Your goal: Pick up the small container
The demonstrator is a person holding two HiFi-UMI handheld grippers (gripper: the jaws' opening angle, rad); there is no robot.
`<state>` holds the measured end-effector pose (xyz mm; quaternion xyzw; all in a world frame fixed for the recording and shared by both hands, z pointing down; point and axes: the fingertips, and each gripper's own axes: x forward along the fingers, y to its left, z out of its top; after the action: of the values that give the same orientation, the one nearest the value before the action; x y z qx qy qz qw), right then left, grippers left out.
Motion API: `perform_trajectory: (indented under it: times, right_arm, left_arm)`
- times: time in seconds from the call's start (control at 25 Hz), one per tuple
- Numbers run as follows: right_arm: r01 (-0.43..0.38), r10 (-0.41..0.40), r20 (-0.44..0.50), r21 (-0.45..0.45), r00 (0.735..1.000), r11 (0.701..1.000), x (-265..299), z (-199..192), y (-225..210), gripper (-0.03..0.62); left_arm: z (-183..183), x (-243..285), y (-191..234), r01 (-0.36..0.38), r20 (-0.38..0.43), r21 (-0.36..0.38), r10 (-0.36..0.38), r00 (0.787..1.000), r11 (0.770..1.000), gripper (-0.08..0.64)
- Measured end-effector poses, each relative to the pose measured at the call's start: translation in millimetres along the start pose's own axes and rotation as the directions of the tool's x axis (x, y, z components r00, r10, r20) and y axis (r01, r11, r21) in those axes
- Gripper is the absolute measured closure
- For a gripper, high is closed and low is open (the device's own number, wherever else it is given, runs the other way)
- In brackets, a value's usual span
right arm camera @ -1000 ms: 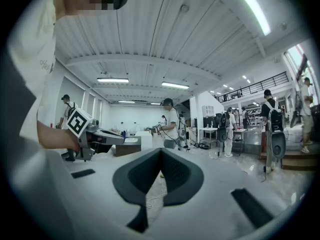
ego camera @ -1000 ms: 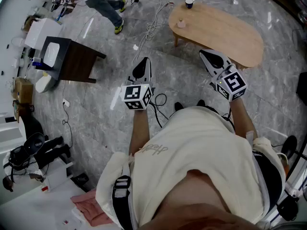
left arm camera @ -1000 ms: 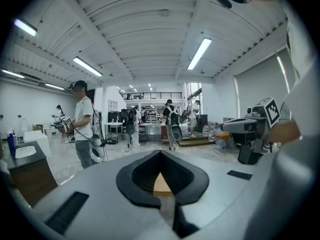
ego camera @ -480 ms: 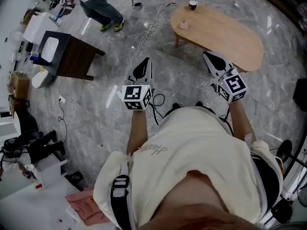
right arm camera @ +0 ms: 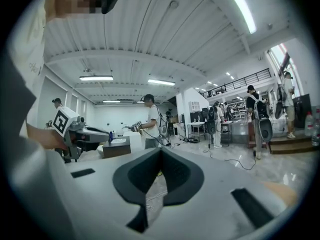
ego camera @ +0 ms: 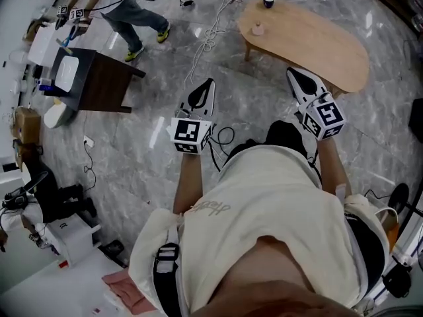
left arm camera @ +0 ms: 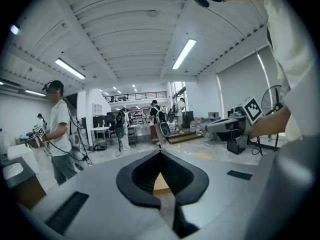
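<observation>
Grey marble floor [ego camera: 132, 150] fills the frame; the table [ego camera: 317, 45] sits upper right, bearing the container [ego camera: 258, 28]. Your left gripper [ego camera: 209, 84] and right gripper [ego camera: 293, 74], centre, are both closed, empty.

We moved left gripper [ego camera: 209, 82] and right gripper [ego camera: 291, 72] slightly rightward | our dark leg [ego camera: 284, 134] now pokes forward | bystander [ego camera: 121, 10] walked further into view at top left
</observation>
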<state>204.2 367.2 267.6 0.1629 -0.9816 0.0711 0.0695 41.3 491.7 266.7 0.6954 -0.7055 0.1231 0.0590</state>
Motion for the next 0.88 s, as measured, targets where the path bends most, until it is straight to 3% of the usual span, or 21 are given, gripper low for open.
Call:
perform_trajectory:
  times: [0.16,0.4,0.64,0.76,0.88]
  right_arm:
    - [0.002,-0.001,-0.025,0.02,1.0,1.0,29,-7,-5,0.598]
    - [-0.035,0.037,-0.08,0.03,0.996,0.999,80,-19,-37,0.598]
    - [-0.048,0.052,-0.067,0.054,0.996,0.997,160,-19,-102,0.598]
    - [-0.052,0.054,-0.047,0.038,0.997,0.998,197,-11,-140,0.597]
    - [-0.067,0.068,-0.038,0.023,0.997,0.998,225,-3,-171,0.598]
  left_arm:
    - [-18,13,20,0.011,-0.031,-0.015,-0.011,0.999,1.0,0.557]
    - [-36,61,52,0.005,-0.053,-0.142,-0.013,0.998,0.99,0.557]
    - [-30,138,104,-0.046,-0.093,-0.12,0.035,0.995,0.992,0.557]
    - [-18,185,123,-0.033,-0.072,-0.15,0.022,0.997,0.988,0.557]
    - [0,226,127,0.021,-0.009,-0.253,-0.024,1.0,0.967,0.557]
